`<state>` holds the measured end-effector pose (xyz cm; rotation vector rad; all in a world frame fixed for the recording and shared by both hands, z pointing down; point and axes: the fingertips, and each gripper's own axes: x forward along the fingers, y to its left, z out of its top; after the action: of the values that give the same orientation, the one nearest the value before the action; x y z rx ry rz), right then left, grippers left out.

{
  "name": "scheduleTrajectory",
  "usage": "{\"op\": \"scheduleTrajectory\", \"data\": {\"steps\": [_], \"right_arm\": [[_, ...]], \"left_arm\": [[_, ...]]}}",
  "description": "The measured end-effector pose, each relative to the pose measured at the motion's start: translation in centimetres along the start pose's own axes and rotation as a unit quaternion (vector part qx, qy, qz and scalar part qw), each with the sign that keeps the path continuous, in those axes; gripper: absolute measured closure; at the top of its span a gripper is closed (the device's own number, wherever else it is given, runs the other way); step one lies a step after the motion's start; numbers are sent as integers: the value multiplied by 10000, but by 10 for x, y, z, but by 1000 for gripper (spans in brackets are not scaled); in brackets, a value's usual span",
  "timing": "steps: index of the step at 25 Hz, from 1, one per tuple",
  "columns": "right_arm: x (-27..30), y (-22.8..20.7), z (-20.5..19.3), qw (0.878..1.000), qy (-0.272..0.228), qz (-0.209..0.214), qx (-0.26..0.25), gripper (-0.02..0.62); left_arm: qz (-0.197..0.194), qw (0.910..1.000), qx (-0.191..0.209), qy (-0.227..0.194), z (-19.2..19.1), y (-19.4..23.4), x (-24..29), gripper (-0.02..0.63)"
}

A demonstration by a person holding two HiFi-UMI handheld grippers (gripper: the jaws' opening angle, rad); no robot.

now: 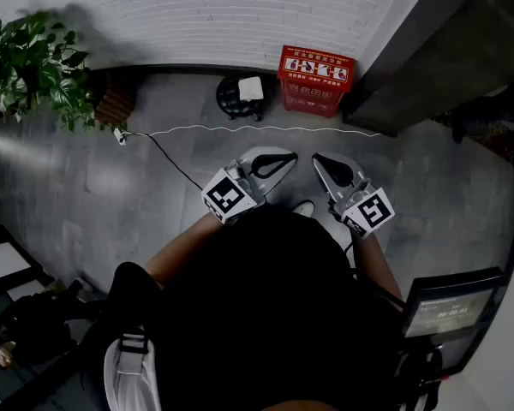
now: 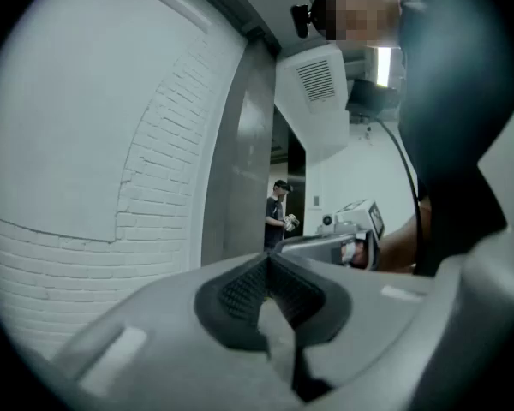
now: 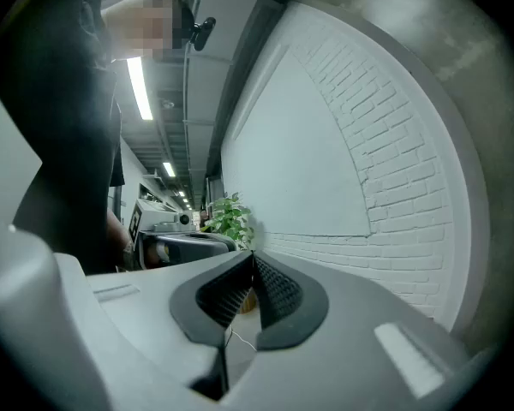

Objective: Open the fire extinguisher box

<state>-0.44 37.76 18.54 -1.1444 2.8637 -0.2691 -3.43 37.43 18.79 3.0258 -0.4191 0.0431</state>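
The red fire extinguisher box stands on the grey floor against the white brick wall, lid down, in the head view. Both grippers are held in front of the person's body, well short of the box and pointing towards it. My left gripper is shut with nothing between its pads. My right gripper is shut too, its ribbed pads meeting with nothing held. Each gripper view shows the other gripper beside it, the right gripper and the left gripper. The box appears in neither gripper view.
A black round stool with a white item on it sits left of the box. A white cable runs across the floor. A potted plant stands at far left, a dark pillar at right. A person stands far off.
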Motion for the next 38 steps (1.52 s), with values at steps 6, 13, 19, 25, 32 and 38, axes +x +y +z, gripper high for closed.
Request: {"op": "scheduleTrajectory", "data": {"steps": [6, 13, 19, 25, 32, 38], "right_arm": [[-18, -11, 1, 10000, -22, 50, 54, 586], [-37, -28, -3, 9998, -50, 163, 80, 586], [-40, -40, 0, 9998, -36, 147, 141, 586], [-25, -52, -7, 9998, 70, 66, 199, 586], [15, -92, -7, 9996, 232, -154, 74, 586], [74, -134, 9, 9989, 343, -311, 40, 586]], "left_arm": [[72, 9999, 44, 60, 0, -10, 19, 604], [111, 9997, -13, 215, -3, -23, 49, 604], [144, 9995, -31, 284, -1, -20, 58, 604], [102, 9996, -105, 239, -7, 3, 62, 604], [-79, 9997, -199, 88, -15, 65, 81, 604], [-297, 9994, -145, -96, -1, 131, 89, 604]]}}
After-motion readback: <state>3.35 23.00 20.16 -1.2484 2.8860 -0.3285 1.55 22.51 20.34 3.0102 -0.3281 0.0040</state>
